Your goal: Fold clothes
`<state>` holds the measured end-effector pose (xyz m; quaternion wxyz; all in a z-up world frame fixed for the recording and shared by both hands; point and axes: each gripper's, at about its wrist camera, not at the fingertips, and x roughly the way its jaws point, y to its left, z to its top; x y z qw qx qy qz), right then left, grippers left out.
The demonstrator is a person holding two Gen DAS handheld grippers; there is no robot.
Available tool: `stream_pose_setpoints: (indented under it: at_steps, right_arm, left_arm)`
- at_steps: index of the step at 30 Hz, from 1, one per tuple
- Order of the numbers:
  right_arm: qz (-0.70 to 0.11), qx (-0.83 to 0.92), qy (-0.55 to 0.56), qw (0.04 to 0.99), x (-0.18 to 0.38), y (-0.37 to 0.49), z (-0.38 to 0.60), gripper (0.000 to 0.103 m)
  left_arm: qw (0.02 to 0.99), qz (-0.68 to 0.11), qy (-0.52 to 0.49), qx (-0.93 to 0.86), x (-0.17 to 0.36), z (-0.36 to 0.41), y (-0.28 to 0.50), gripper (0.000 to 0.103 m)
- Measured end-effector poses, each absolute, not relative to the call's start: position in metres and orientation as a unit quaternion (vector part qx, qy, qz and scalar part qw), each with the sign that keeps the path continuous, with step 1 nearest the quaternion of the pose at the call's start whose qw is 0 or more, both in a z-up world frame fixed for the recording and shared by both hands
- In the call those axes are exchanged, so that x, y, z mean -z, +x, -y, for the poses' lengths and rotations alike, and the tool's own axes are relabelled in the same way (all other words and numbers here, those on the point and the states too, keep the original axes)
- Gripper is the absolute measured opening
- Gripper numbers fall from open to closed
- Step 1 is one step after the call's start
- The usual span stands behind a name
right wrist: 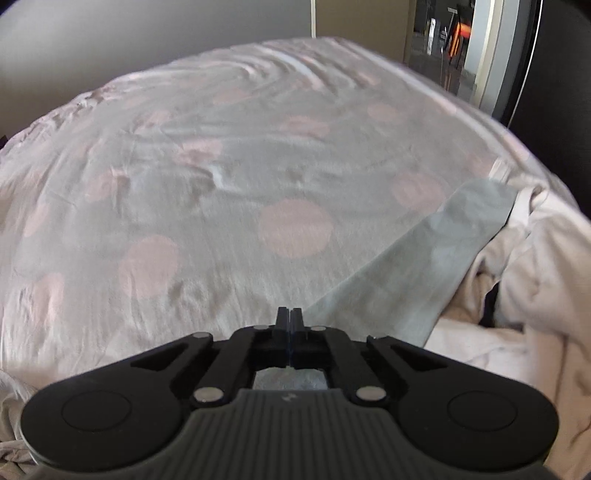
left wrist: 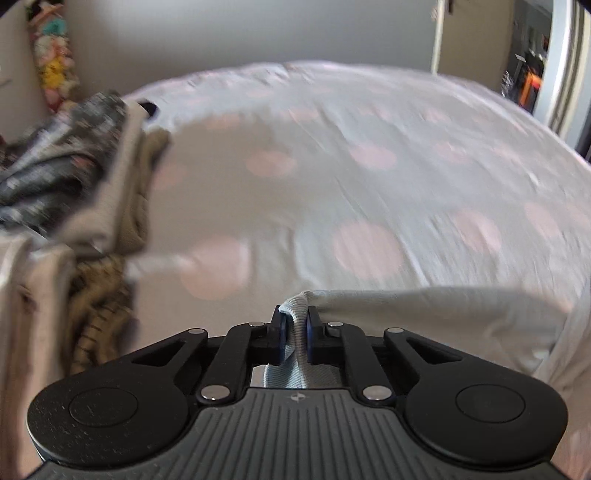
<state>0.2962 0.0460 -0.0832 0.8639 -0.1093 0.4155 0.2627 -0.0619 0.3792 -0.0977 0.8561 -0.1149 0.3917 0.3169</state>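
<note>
Light-blue garment (left wrist: 424,306) | stretched low over near edge of polka-dot bedsheet (left wrist: 332,166) | left gripper (left wrist: 294,332) clamped on bunched edge | right gripper (right wrist: 290,332) jaws together, cloth between not discernible | even tension advised, edges aligned | clothes pile (left wrist: 74,177) far left.

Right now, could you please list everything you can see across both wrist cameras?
Bedsheet: one, white with pink dots, covering the bed.
Light blue garment: one, lying on the sheet, a bunched edge gripped at the left.
Clothes pile: one heap, dark patterned, beige and brown, blurred, on the bed's left side.
Pale crumpled fabric: one bundle, off-white, right edge of the bed.
Wall: grey, behind the bed.
Left gripper: black, jaws clamped on the garment.
Right gripper: black, jaws closed; fabric between them cannot be seen.
</note>
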Motion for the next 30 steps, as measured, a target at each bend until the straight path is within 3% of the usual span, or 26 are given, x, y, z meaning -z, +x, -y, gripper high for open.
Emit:
stream_pose_setpoints:
  at_steps: [6, 13, 15, 17, 24, 27, 30]
  right_arm:
    - [-0.379, -0.295, -0.113, 0.870, 0.035, 0.264, -0.023, 0.000]
    - [-0.429, -0.310, -0.105, 0.842, 0.064, 0.249, -0.035, 0.007]
    - [-0.442, -0.312, -0.100, 0.835, 0.073, 0.250, -0.044, 0.012]
    - [-0.459, -0.315, -0.092, 0.826, 0.082, 0.253, -0.056, 0.031]
    - [-0.484, -0.303, -0.104, 0.815, 0.111, 0.268, -0.103, 0.047]
    - [-0.499, -0.269, -0.103, 0.817, 0.124, 0.282, -0.112, 0.061]
    - [-0.523, -0.248, -0.095, 0.810, 0.138, 0.293, -0.118, 0.063]
  left_arm:
    - [0.852, -0.355, -0.078, -0.378, 0.055, -0.393, -0.086, 0.008]
    - [0.831, -0.360, -0.055, -0.421, 0.043, -0.401, -0.106, 0.008]
    - [0.824, -0.372, -0.074, -0.420, 0.053, -0.401, -0.108, 0.008]
    - [0.818, -0.382, -0.085, -0.421, 0.066, -0.397, -0.107, 0.008]
    - [0.796, -0.412, -0.113, -0.429, 0.112, -0.390, -0.096, 0.008]
    - [0.781, -0.449, -0.120, -0.416, 0.135, -0.392, -0.092, 0.008]
    - [0.774, -0.473, -0.112, -0.406, 0.150, -0.394, -0.088, 0.009]
